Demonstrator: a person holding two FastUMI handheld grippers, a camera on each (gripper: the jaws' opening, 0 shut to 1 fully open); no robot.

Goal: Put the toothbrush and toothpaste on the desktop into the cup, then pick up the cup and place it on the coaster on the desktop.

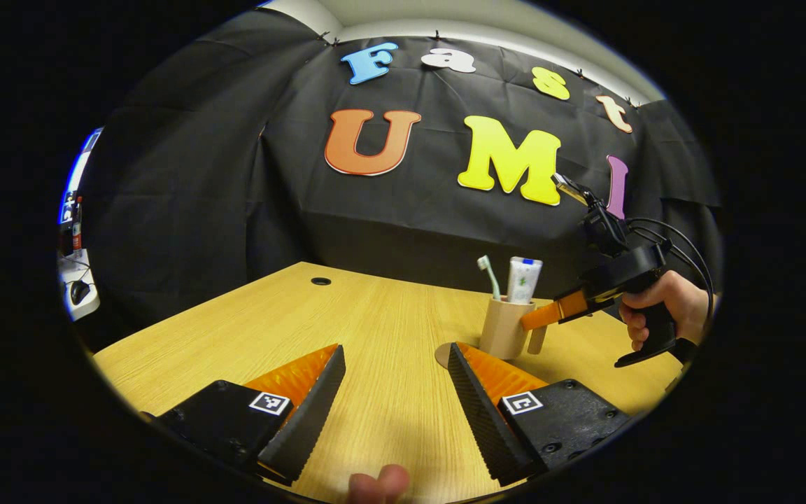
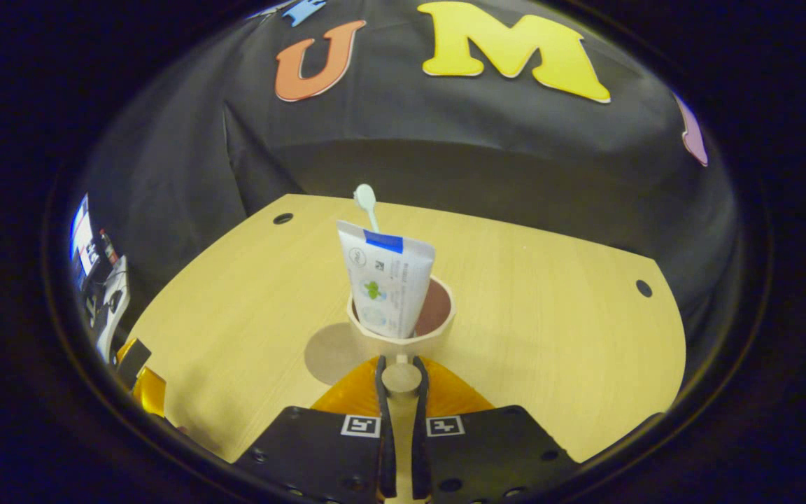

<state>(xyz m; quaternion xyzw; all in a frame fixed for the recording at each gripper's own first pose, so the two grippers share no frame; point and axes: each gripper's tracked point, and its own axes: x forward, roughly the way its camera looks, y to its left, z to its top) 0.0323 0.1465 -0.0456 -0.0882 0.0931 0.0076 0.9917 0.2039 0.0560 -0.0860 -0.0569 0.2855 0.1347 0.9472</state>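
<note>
With toothbrush and toothpaste already standing in the cup, the right gripper is clenched on the cup's handle. The coaster lies on the desktop at the cup's 9 o'clock, just beside it. Left gripper hangs released, fingers spread. Best approach: lift straight, keep cup upright, shift w/o tipping, centre over coaster before lowering.

Beige cup, white toothpaste – blue band, pale wood-grain desktop
</note>
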